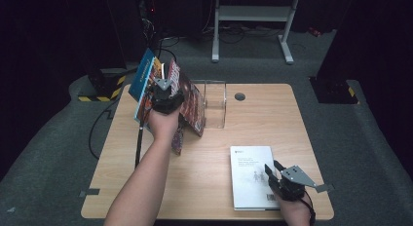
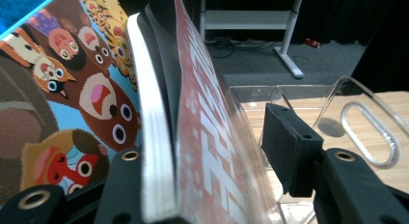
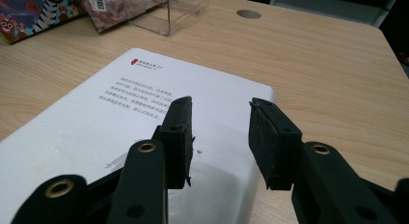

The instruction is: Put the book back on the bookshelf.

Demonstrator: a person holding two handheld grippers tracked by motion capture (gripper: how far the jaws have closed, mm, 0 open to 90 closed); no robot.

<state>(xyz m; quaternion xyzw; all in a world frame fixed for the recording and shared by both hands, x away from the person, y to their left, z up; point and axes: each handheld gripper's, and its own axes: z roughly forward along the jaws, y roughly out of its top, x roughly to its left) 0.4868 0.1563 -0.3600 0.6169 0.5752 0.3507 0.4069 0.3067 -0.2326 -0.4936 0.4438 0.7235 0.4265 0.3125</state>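
I have the left gripper (image 1: 164, 92) raised over the far left of the desk (image 1: 272, 114), its jaws set around the red-covered book (image 2: 207, 137) standing among the picture books (image 1: 146, 82) beside the clear acrylic stand (image 1: 215, 103); one pad sits against the pages, the other stands off the cover, so no real grip yet; I judge the step is seating this book, and next I must close or let it lean. The right gripper (image 1: 273, 170) hovers parted and empty over the white book (image 3: 120, 127) lying flat at the near right.
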